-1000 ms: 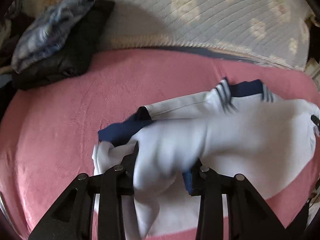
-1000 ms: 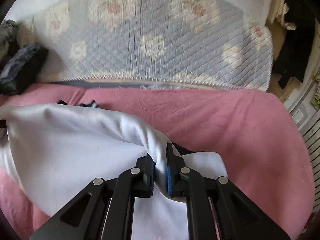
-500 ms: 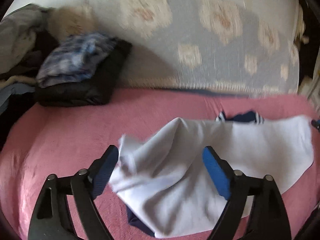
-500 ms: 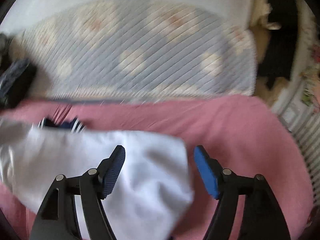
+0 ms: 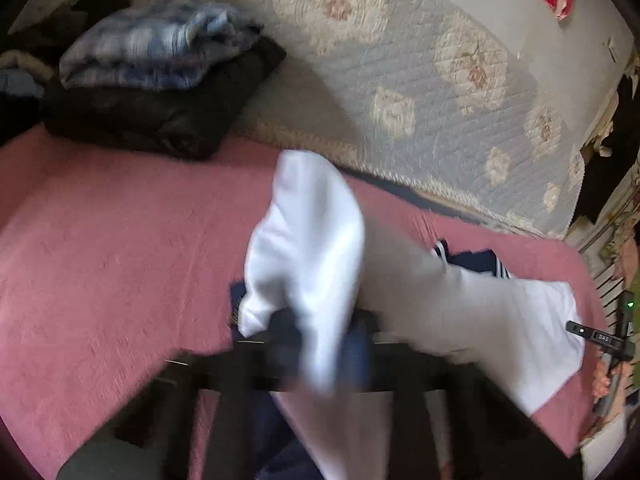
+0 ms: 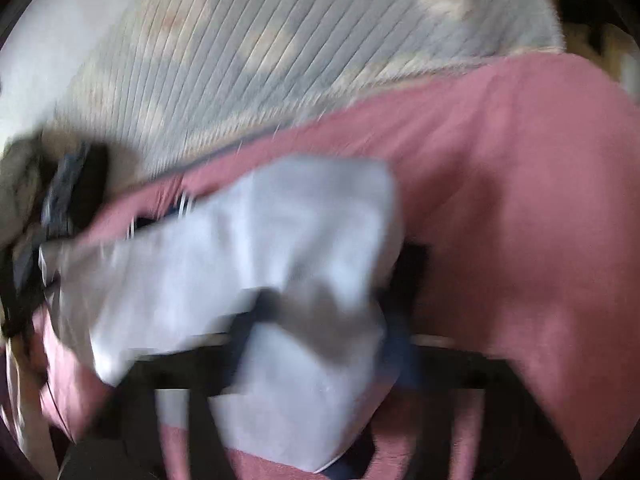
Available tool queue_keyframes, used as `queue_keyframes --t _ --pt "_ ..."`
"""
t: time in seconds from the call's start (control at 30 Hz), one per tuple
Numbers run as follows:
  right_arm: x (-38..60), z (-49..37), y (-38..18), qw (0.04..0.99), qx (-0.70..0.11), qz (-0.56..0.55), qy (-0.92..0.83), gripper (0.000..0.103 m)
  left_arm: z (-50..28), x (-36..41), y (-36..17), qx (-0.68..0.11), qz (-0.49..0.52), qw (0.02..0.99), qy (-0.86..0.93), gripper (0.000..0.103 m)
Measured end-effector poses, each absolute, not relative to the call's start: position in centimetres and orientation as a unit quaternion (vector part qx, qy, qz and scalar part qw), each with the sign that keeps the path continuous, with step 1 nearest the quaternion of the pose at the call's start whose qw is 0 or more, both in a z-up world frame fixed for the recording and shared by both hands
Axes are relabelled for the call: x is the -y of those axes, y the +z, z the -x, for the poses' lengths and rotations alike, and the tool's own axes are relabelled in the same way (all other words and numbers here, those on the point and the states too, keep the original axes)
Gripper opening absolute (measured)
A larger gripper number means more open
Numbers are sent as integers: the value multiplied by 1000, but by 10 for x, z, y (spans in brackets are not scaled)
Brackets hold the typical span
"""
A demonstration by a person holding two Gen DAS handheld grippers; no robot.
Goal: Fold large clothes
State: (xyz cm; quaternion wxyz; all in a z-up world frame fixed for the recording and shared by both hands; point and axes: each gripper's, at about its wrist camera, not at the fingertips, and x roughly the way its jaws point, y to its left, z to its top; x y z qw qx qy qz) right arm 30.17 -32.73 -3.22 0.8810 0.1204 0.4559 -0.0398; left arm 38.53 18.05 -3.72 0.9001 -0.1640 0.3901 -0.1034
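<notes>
We are regripping the white garment (image 5: pixel 312 248) lying on the pink bedspread (image 5: pixel 112 248). Our left gripper (image 5: pixel 320 344) is clamped on its raised fold at six o'clock; our right gripper (image 6: pixel 320 320) has just been closing around cloth, its grip too blurred to judge. Next we are folding it over, we judge.

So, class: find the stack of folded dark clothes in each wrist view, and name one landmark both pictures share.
Left wrist view: the stack of folded dark clothes sits upper left, at the far edge of the pink blanket.
Right wrist view: the same stack shows far left at mid height, small and blurred.
Shared landmark: the quilted floral cover runs behind the pink blanket in both.
</notes>
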Motion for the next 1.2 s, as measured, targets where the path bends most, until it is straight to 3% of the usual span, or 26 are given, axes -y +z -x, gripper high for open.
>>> queue_keyframes --t 0.13,0.2,0.33,0.43,0.47,0.5,0.53,0.57,0.6,0.8,0.83,0.93,0.97,1.1,1.2 --pt "325 -285 16 930 -335 -133 -76 4 -370 -184 -3 -317 160 929 -106 5" --pt "325 -291 24 935 -323 -121 -82 4 -369 -178 7 -299 133 940 -93 5" --pt "323 -316 -12 916 -376 -82 -114 4 -389 -175 -14 -342 103 932 -63 6" --pt "323 -320 -29 904 -400 -43 -145 9 -396 -177 -33 -375 94 922 -29 35" --pt "324 -318 -26 902 -397 -30 -168 19 -395 -179 -33 -378 93 921 -4 63" --pt "326 -315 -20 900 -390 -17 -196 25 -391 -182 -28 -368 94 925 11 71" --pt "329 -308 -13 900 -380 -13 -214 37 -384 -186 -21 -346 97 933 15 71" --pt "330 -302 -7 899 -375 -17 -224 57 -378 -188 -14 -333 98 938 14 71" --pt "336 -291 0 901 -366 -39 -228 65 -373 -189 -7 -326 97 940 15 71" --pt "338 -248 20 909 -351 -149 -167 68 -331 -157 25 -326 66 943 -30 69" --pt "328 -246 20 910 -356 -148 -153 63 -323 -147 26 -333 64 939 -52 65" --pt "288 -246 16 906 -386 -165 -48 21 -312 -123 24 -350 82 928 -93 56" --pt "269 -248 13 903 -398 -162 -6 13 -311 -115 22 -357 88 924 -107 49" --pt "212 -251 11 912 -403 -77 22 11 -316 -87 5 -397 91 904 -129 34" --pt "193 -256 5 908 -415 -53 32 11 -323 -70 -13 -438 96 883 -137 31"
